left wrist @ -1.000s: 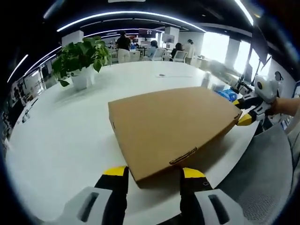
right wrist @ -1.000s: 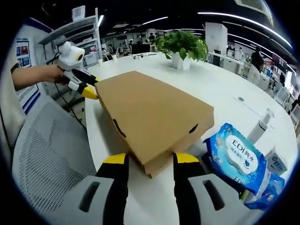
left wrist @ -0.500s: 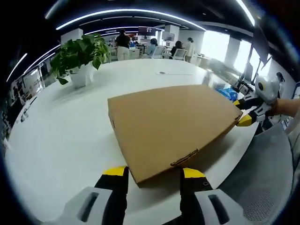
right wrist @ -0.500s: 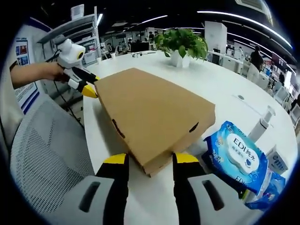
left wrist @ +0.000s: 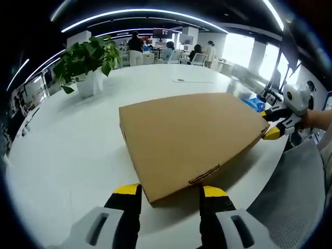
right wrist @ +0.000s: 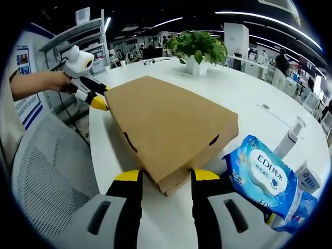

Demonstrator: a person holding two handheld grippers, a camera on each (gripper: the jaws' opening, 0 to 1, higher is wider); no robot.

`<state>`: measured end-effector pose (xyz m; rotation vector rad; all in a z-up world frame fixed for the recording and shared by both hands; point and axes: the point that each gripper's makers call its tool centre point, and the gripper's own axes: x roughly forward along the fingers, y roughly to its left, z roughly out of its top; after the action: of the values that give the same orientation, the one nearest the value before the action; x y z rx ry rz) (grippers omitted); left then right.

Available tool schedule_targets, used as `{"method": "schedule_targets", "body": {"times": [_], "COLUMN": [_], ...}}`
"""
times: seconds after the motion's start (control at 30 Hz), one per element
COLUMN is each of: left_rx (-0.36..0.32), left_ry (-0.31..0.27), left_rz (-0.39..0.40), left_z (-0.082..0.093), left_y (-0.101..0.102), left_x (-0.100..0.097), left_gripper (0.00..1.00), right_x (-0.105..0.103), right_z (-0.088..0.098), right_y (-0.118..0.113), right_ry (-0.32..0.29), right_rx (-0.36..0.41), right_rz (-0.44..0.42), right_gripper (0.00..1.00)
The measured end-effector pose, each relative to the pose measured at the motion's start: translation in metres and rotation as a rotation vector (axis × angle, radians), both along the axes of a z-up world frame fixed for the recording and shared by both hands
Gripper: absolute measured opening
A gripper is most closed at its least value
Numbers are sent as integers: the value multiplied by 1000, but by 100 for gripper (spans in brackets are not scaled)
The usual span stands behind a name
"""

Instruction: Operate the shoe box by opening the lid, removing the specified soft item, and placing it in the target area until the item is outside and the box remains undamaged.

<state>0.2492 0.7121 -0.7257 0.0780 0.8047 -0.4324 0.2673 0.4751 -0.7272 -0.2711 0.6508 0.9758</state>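
Yellow-tipped fingers (left wrist: 128,190) of the left gripper (left wrist: 170,191) stand apart, open, straddling one corner of the shoe box (left wrist: 187,140) without clamping it. The right gripper (right wrist: 161,176) does the same at the opposite end, its jaws spread on either side of the near corner of that box (right wrist: 166,122). Each gripper can also be seen across the box from the other's camera.

The cardboard box lies flat near the edge of the white round table (left wrist: 67,150), its lid down and shut, its long axis running from one gripper to the other. Both grippers sit equally near, one per end, so the lid's edge lies directly ahead of each pair of fingers. Opening has probably not begun, and the soft item inside is hidden.

A pack of EDI wipes (right wrist: 262,179) and a pump bottle (right wrist: 288,140) rest just beside the box on the right gripper's side; a potted plant (left wrist: 88,65) stands well apart. A mesh chair (right wrist: 52,176) waits at the table's edge.
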Motion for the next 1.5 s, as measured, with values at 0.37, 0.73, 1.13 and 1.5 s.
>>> {"method": "schedule_targets", "body": {"times": [0.37,0.73,1.13,1.5], "left_rx": [8,15,6,2], "left_ry": [-4,-5,-10,-10], "left_rz": [-9,-20,-20,-23], "left_z": [-1,-1,-1,0], "left_y": [-1,-3,-6,-9], "left_x": [21,42,64,81], "left_gripper": [45,45,46,45], "right_x": [17,36,58,76], "right_z": [-1,0,-1,-1], "right_y": [-1,-3,-6,-10], "right_ry": [4,3,-6,-15], "right_rx": [12,19,6,-13], "right_rz": [-23,-32,-27,-24], "right_gripper": [34,34,34,34]}}
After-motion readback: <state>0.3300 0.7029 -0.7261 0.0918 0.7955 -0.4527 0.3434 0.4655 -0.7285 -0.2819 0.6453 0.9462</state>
